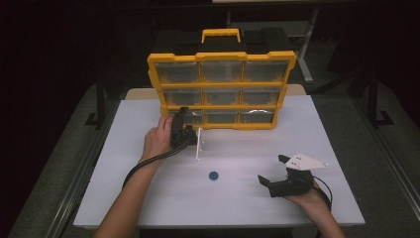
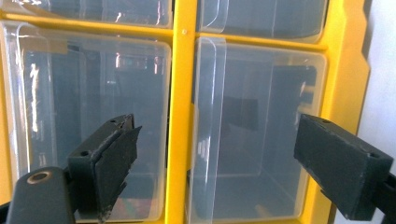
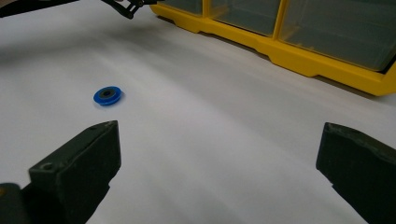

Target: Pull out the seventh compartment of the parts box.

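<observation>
Dark surroundings frame a white table (image 1: 148,198) on which a yellow organizer (image 1: 222,90) with clear drawers stands upright near the far edge. At its lower left corner the left gripper (image 1: 179,130), held by the left hand (image 1: 157,140), has its jaws spread wide and empty in front of the bottom clear drawers (image 2: 252,130). A small blue disc (image 1: 213,175) lies flat near the table's middle. Well to its right, the right gripper (image 1: 273,171) sits low over the table, jaws apart and holding nothing, pointing toward the disc
</observation>
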Action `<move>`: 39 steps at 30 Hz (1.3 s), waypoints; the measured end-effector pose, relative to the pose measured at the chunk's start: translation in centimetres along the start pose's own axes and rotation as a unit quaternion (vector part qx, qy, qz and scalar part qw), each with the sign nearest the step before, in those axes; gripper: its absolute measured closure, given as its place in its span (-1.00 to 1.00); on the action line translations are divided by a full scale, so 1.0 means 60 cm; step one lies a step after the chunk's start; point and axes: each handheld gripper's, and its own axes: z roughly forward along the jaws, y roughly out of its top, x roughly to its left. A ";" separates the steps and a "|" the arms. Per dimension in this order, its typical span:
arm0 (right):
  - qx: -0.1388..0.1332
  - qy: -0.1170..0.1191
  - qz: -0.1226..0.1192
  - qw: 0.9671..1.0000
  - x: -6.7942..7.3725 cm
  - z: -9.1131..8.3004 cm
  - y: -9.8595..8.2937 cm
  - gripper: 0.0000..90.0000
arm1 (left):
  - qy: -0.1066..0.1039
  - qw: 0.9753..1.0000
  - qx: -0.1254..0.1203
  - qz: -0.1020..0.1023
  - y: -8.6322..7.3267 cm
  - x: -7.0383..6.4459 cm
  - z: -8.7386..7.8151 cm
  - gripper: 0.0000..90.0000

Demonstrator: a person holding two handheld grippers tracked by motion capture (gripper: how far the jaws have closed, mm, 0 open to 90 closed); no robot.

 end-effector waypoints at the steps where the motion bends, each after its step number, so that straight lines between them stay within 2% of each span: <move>1: 0.000 0.000 0.000 1.000 0.000 0.000 0.000 -1.00 | 0.000 1.000 0.000 0.000 0.000 0.000 0.000 -0.70; 8: 0.000 0.000 -0.001 1.000 0.000 0.000 0.000 -1.00 | 0.008 1.000 0.019 0.012 0.001 -0.002 0.001 -0.69; 15: 0.000 -0.001 -0.001 1.000 0.000 0.000 0.000 -1.00 | 0.016 0.999 0.027 0.006 -0.002 0.000 0.001 -0.63; 27: 0.000 -0.001 0.000 1.000 0.000 -0.001 0.000 -1.00 | 0.029 0.999 0.029 0.002 -0.003 0.003 0.000 -0.48; 39: 0.000 -0.002 0.000 1.000 0.000 -0.001 0.000 -1.00 | 0.026 0.999 0.030 0.003 -0.002 0.003 0.000 -0.33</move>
